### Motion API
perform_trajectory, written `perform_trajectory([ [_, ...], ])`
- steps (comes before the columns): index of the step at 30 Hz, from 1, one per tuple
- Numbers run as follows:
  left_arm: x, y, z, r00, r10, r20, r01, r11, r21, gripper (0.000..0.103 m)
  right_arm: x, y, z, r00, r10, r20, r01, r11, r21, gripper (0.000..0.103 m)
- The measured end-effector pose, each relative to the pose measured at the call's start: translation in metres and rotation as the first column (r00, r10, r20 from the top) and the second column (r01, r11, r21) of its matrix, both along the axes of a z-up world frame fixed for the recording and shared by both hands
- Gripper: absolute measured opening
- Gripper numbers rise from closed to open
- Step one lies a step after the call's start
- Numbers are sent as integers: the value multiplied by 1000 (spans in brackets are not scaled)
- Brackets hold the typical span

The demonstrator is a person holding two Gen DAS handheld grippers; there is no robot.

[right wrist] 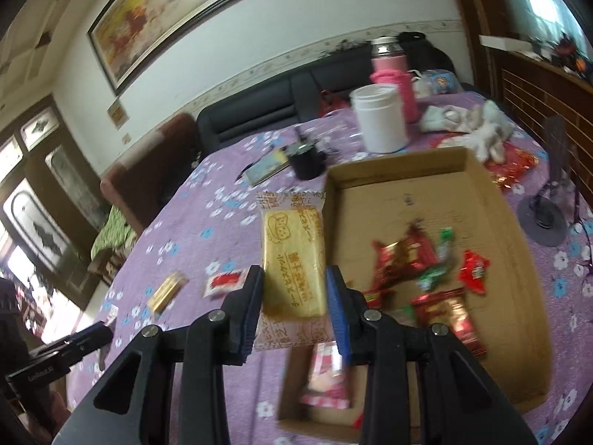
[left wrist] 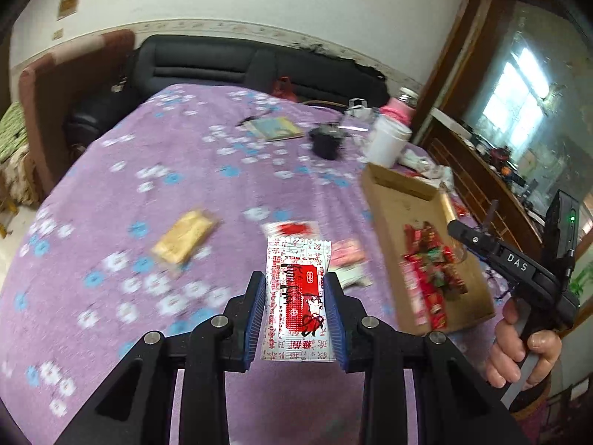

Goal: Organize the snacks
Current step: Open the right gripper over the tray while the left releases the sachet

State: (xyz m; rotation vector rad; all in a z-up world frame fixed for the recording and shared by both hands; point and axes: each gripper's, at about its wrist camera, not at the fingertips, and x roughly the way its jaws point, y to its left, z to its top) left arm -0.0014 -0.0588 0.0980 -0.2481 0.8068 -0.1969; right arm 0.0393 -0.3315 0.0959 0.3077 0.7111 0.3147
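Note:
My left gripper is shut on a red and white snack packet, held above the purple flowered tablecloth. A cardboard tray with several red snack wrappers lies to its right. My right gripper is shut on a yellow biscuit packet, just left of the cardboard tray, over its near left corner. A pink and white packet lies in that corner. On the cloth lie a yellow packet, a red and white packet and a pink packet.
A white jar, a pink flask, a black cup and a booklet stand beyond the tray. White gloves lie at the far right. A black sofa lines the wall. A hand holds the other gripper at right.

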Motion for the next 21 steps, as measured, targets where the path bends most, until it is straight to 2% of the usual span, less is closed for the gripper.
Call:
perform_trajectory([
  [6, 30, -57, 6, 993, -118, 7, 118, 993, -4, 33, 8, -42, 0, 997, -77, -25, 79, 995, 56, 33],
  [11, 50, -111, 7, 978, -211, 5, 211, 978, -1, 33, 17, -68, -6, 988, -148, -52, 151, 987, 60, 33],
  [17, 64, -160, -14, 959, -281, -37, 281, 960, -7, 32, 26, -77, -21, 972, -206, -116, 208, 978, 9, 33],
  [21, 70, -176, -31, 952, -300, -66, 301, 954, 9, 32, 30, -74, -29, 966, -215, -144, 214, 977, -26, 33],
])
